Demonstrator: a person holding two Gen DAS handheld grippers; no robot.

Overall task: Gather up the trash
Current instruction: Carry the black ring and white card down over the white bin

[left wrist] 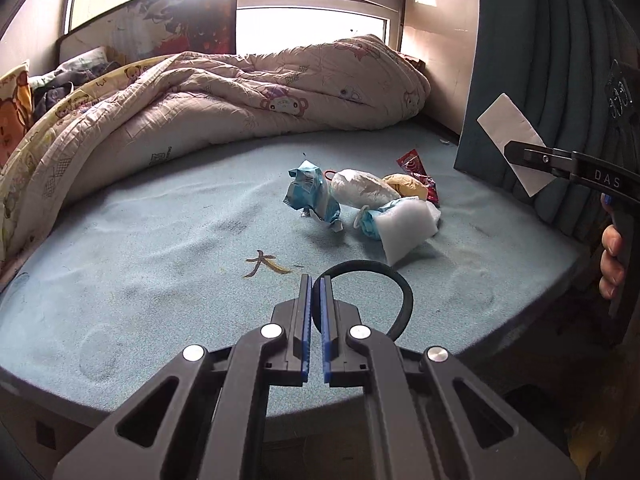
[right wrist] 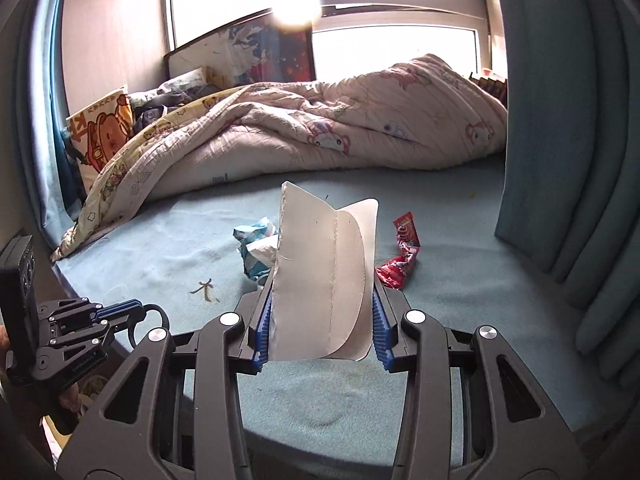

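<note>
Bed (left wrist: 140,280): light blue sheet, a small yellow-brown mark printed near the front edge; carries all loose items
Quilt (left wrist: 240,92): pink and cream, cartoon print, bunched along the far side of the bed under the window
Curtain (left wrist: 540,60): dark teal, hanging at the right end of the bed
Pillow (right wrist: 102,132): cartoon bear print, propped at the head of the bed, left
Trash pile (left wrist: 368,200): clustered mid-bed, pieces touching one another
Blue-white wrapper (left wrist: 312,192): crumpled, at the left of the pile
White wad (left wrist: 364,188): crumpled, just right of the blue-white wrapper
White foam piece (left wrist: 404,224): nearest part of the pile, leaning on a small blue-white scrap
Yellow scrap (left wrist: 404,184): behind the foam piece, touching the red wrapper
Red wrapper (right wrist: 400,256): twisted, at the right edge of the pile
Left gripper (left wrist: 316,292): jaws nearly together, pinching a black hair band (left wrist: 384,292); the loop curves out to the right of the blue pads, held low over the front of the bed
Right gripper (right wrist: 324,312): jaws part-closed on a white card (right wrist: 324,280), folded, bowed between the pads; held above the bed to the right, clear of the pile
</note>
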